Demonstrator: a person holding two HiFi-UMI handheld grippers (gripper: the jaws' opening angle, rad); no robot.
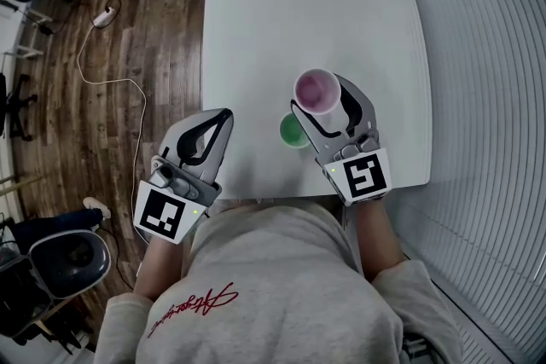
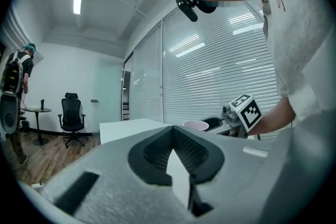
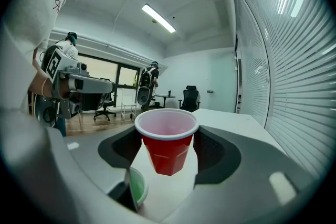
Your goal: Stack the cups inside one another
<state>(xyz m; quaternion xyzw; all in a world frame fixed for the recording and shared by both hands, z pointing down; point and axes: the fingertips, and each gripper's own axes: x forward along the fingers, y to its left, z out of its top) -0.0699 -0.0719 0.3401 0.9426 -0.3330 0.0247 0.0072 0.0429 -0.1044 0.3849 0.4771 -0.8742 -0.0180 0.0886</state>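
Red cup [image 3: 167,147] clamped between right gripper [image 1: 319,95] jaws; green cup [image 3: 137,186] beside, lower.

Right gripper [image 3: 168,140] clamped on upright red cup [image 3: 167,152], apparently clear of white table [image 3: 231,115], green cup [image 3: 137,186] lower left

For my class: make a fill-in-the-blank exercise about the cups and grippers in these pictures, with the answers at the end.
1. The right gripper holds the red plastic cup ____ the white table.
2. The green plastic cup stands ____ on the table.
3. The left gripper holds ____.
Answers: above; upright; nothing.
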